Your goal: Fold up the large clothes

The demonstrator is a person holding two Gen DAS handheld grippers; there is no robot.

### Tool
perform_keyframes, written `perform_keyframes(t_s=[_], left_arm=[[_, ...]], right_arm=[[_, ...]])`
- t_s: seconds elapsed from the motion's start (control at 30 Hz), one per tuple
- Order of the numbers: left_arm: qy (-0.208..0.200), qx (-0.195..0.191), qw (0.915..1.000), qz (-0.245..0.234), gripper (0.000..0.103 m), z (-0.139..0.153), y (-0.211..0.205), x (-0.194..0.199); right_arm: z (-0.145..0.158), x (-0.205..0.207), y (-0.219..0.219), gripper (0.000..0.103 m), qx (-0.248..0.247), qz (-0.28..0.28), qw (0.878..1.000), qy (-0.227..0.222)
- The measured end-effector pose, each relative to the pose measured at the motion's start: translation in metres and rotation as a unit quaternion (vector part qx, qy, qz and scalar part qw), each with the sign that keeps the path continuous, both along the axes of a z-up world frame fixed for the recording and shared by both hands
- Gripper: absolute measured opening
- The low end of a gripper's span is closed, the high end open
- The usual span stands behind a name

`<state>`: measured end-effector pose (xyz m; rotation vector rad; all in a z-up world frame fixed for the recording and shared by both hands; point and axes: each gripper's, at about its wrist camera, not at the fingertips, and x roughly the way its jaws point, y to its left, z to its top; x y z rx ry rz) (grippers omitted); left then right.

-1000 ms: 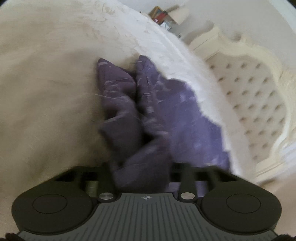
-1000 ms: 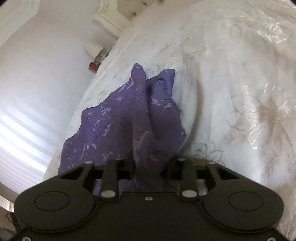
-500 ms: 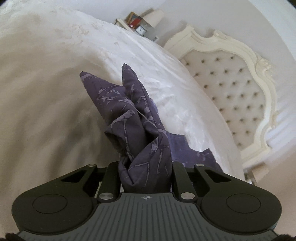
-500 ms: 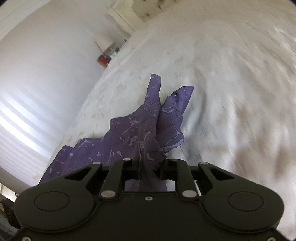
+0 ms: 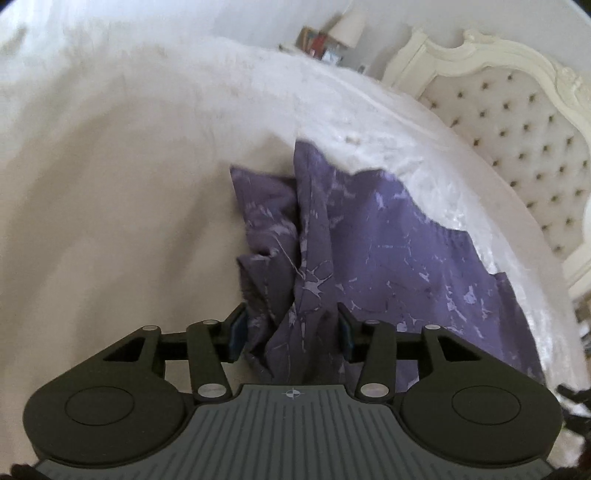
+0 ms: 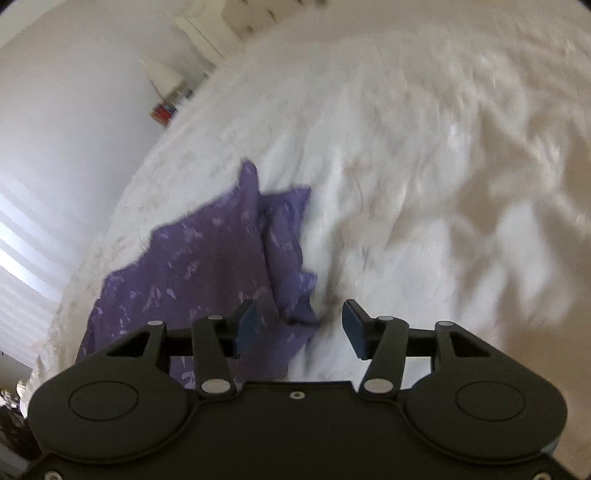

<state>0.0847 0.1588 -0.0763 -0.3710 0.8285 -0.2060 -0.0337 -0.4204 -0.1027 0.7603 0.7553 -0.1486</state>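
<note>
A purple garment (image 5: 388, 251) with a pale marbled print lies partly spread on a white bedspread (image 5: 110, 184). My left gripper (image 5: 291, 328) hangs just above its near edge. Its jaws are opening, and a bunched fold of the garment still stands loosely between the pads. In the right wrist view the same purple garment (image 6: 192, 266) lies flat to the left on the white bedspread (image 6: 424, 184). My right gripper (image 6: 299, 325) hovers over the garment's right edge. Its jaws are opening and nothing is gripped between them; the cloth lies below.
A cream tufted headboard (image 5: 517, 122) rises at the right of the left wrist view. Beyond the bed stands a bedside table with a lamp (image 5: 349, 26) and books. A bright blind-covered window (image 6: 22, 251) is at the left of the right wrist view.
Both grippers were shut on bunches of the purple garment. Now both sets of jaws have spread; the right has let its fold drop onto the bed, and the left's fold sits loose.
</note>
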Motion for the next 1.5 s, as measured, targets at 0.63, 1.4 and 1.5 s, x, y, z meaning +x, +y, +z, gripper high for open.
perform_keyframes(t_s=[0.63, 1.4, 1.5], left_arm=[[-0.071, 0.057, 0.9848, -0.147, 0.057, -0.002, -0.102, 0.023], [-0.032, 0.048, 0.9863, -0.154, 0.06, -0.041, -0.093, 0.036], [-0.032, 0.051, 0.9861, -0.155, 0.06, -0.04, -0.094, 0.036]], right_arm=[[0.017, 0.023, 0.034, 0.061, 0.042, 0.16, 0.981, -0.106], [-0.008, 0.011, 0.038, 0.023, -0.065, 0.213, 0.972, -0.071], [0.009, 0.012, 0.037, 0.023, -0.063, 0.208, 0.971, -0.096]])
